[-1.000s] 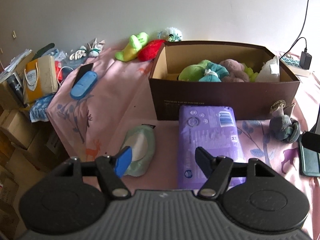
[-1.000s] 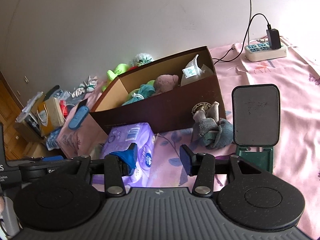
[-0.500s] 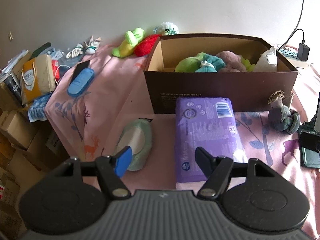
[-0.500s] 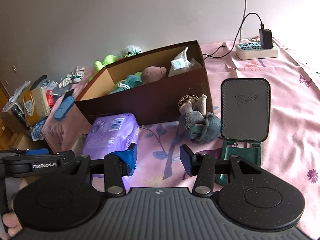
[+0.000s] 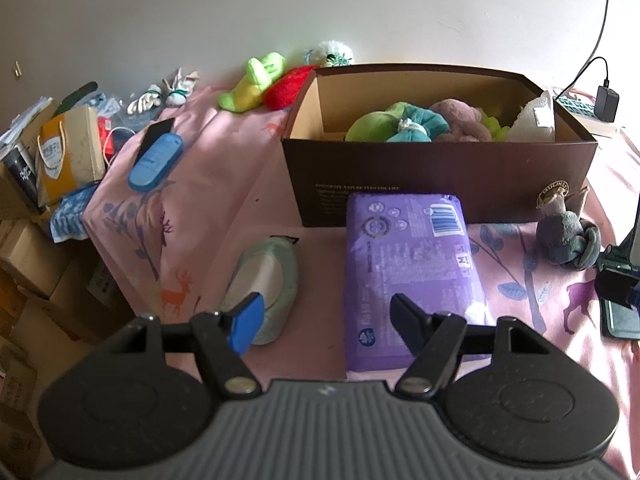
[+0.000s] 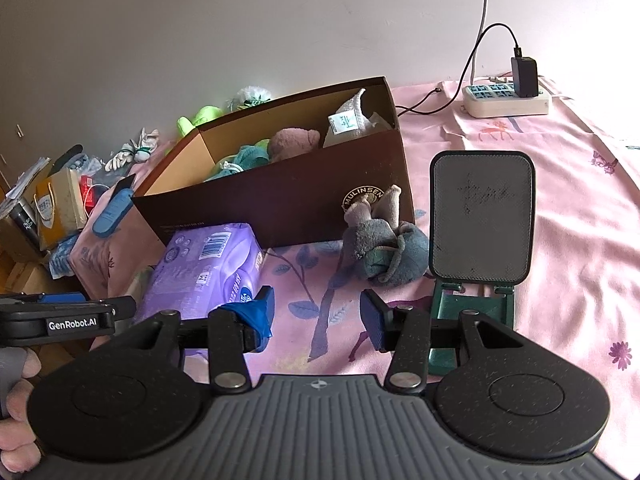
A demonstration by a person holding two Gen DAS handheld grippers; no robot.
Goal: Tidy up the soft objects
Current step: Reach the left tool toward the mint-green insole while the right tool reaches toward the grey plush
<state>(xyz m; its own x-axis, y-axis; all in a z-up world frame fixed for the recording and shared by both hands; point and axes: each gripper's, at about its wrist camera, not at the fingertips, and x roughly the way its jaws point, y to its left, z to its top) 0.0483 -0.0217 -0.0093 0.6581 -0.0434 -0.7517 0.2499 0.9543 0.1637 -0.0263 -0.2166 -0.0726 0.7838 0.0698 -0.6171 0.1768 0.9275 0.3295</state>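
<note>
Pulling back: both views are taking in more pink cloth (image 5: pixel 248 168) than a second ago.
Left gripper (image 5: pixel 326 312): hanging wide open, empty, over purple pack (image 5: pixel 412 272).
Right gripper (image 6: pixel 316 312): standing partly open, empty.
Grey plush (image 6: pixel 384 252): lying outside, touching brown box (image 6: pixel 288 196).
Meaning: choosing next pickup.

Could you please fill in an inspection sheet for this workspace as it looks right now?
Surface: pink patterned cloth, bare in places.
Job's things: brown box holding plush toys; grey plush and purple pack lie in front of it; green and red plush behind.
Clutter: blue case, green stand.
Grippers: left gripper open, empty; right gripper open, empty.
Cables: black charger in power strip.
Surroundings: cardboard boxes on the left.
</note>
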